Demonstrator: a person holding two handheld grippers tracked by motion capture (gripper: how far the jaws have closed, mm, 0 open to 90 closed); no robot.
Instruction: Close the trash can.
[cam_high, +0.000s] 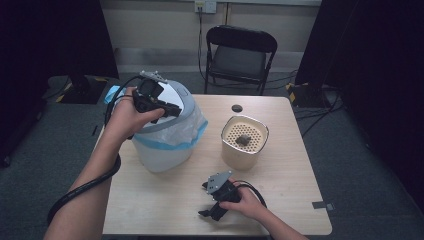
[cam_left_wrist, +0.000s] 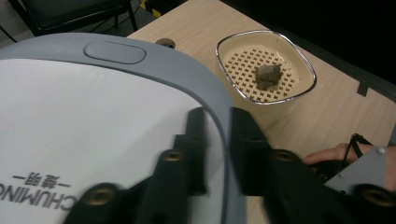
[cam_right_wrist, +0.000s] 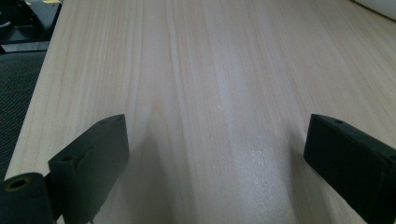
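Now L claw (cam_left_wrist: 215, 140) clamps bin rim (cam_left_wrist: 219, 100) (R wide).

Left forearm enters from bottom left, runs up and forward, wrist raised. Left hand (cam_high: 125, 119) wraps left gripper (cam_high: 176, 110), which I see pointing rightward in high view, cable looping back under forearm. In left gripper view its jaws stand nearly together, clamped on thin grey edge between them. Right hand (cam_high: 246, 201) sits low near front, palm down, on right gripper (cam_high: 203, 214), pointing toward lower left. In right gripper view its jaws stand wide apart, nothing between.
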